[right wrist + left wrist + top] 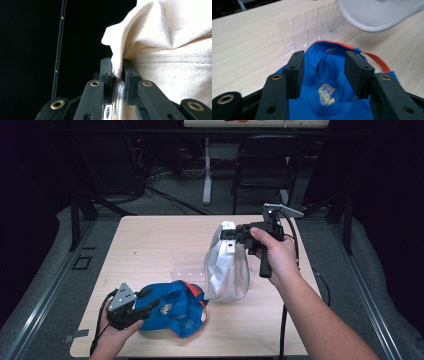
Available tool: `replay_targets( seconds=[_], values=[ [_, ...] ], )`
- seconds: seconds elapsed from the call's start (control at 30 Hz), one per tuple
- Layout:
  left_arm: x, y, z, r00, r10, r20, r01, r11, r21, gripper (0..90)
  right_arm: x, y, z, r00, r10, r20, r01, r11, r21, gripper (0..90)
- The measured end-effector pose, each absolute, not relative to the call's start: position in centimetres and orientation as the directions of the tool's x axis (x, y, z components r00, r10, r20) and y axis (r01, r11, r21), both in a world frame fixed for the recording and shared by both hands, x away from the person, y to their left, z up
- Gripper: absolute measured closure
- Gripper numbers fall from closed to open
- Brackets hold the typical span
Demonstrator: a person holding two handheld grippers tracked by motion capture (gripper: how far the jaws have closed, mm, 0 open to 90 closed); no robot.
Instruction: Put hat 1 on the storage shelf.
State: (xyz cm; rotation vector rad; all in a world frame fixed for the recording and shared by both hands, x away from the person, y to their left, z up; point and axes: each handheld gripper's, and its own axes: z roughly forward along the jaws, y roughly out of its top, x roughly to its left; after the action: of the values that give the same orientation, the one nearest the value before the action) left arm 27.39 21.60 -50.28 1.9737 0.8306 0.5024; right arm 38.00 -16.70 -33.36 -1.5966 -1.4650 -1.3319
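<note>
Near left, your left gripper (142,306) stands half-open, jaws astride the blue cap (177,307), seemingly unpinched. Farther right, your right gripper (226,234) clamps the white cap (227,267), lifted upright. Next, pinch the blue crown squarely.

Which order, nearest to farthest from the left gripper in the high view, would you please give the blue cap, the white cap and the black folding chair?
From the left gripper:
1. Blue cap, right at its jaws, front left of the table.
2. White cap, hanging from the right gripper, mid-table to the right.
3. Black folding chair, beyond the table's far edge.
</note>
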Motion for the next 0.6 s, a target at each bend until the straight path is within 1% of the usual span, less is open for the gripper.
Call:
replay_targets(
  seconds=[0.07, 0.1, 0.17, 0.23, 0.3, 0.37, 0.47, 0.6],
  values=[
    [27.5, 21.1, -50.1, 0.698, 0.715, 0.025, 0.347, -0.368, 0.863, 54.8, 38.1, -16.5, -33.2, -0.106, 0.365, 0.925, 0.955, -0.222, 0.197, 80.9],
    [27.6, 20.3, -49.8, 0.708, 0.705, 0.038, 0.33, -0.378, 0.865, 55.3, 38.4, -16.2, -32.9, -0.111, 0.362, 0.926, 0.954, -0.222, 0.202, 80.9],
    [27.7, 19.5, -49.4, 0.718, 0.694, 0.059, 0.315, -0.399, 0.861, 59.4, 38.7, -15.8, -32.5, -0.117, 0.351, 0.929, 0.952, -0.226, 0.205, 80.9],
    [27.8, 19.2, -49.3, 0.718, 0.693, 0.066, 0.31, -0.404, 0.861, 60.4, 38.9, -15.6, -32.3, -0.121, 0.345, 0.931, 0.952, -0.225, 0.207, 80.9],
    [28.3, 18.1, -48.8, 0.718, 0.694, 0.06, 0.32, -0.405, 0.856, 64.9, 39.4, -15.1, -31.7, -0.133, 0.344, 0.929, 0.95, -0.224, 0.219, 80.9],
    [28.7, 17.4, -48.4, 0.714, 0.697, 0.062, 0.323, -0.408, 0.854, 66.2, 39.7, -14.7, -31.4, -0.132, 0.342, 0.93, 0.949, -0.227, 0.219, 80.9],
    [29.3, 16.2, -48.0, 0.716, 0.694, 0.072, 0.31, -0.409, 0.859, 64.7, 40.2, -14.1, -31.1, -0.135, 0.352, 0.926, 0.947, -0.229, 0.225, 80.9],
    [29.8, 15.1, -47.7, 0.743, 0.664, 0.083, 0.295, -0.437, 0.85, 56.1, 40.6, -13.6, -30.7, -0.137, 0.358, 0.924, 0.946, -0.228, 0.229, 80.9]
  ],
)
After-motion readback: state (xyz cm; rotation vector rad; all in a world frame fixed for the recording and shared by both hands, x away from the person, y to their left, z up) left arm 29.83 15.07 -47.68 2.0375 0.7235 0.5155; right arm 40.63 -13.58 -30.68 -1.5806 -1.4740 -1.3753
